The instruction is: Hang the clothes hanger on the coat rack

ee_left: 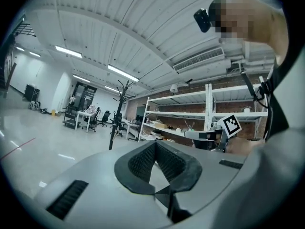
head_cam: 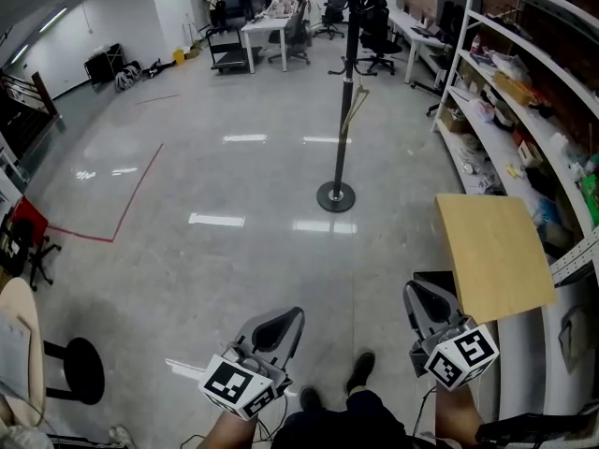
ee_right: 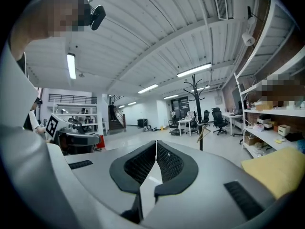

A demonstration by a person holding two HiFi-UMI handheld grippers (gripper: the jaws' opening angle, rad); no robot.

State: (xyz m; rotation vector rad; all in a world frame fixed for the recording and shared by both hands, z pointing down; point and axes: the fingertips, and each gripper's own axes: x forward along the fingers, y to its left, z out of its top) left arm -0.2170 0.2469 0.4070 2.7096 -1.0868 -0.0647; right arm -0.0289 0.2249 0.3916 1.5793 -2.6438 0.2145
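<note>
- Your left claw [head_cam: 292, 314] is pinched closed. Its two padded jaws meet at the tips with nothing between them, and you carry it low at the near edge, left of centre.
- Your right claw [head_cam: 418, 293] is the same: jaws pressed together, empty, held near and just beside the pale board [head_cam: 491, 251] on the right.
- Both point out across the floor [head_cam: 234, 176] toward the coat rack [head_cam: 344, 92], which stands far and centre, well apart from you. Neither claw can reach it from here, so I judge this a carrying or resting posture rather than a working one.
- The clothes hanger [head_cam: 354, 110] hangs against the rack's pole, seemingly from a lower hook, left of the shelves [head_cam: 505, 110]. That reads as the hanging being done, though the hook contact is too small to confirm.
- Count: two claws, one coat rack, one clothes hanger in view, one pale board, and one black stool [head_cam: 82, 368] at near left.
</note>
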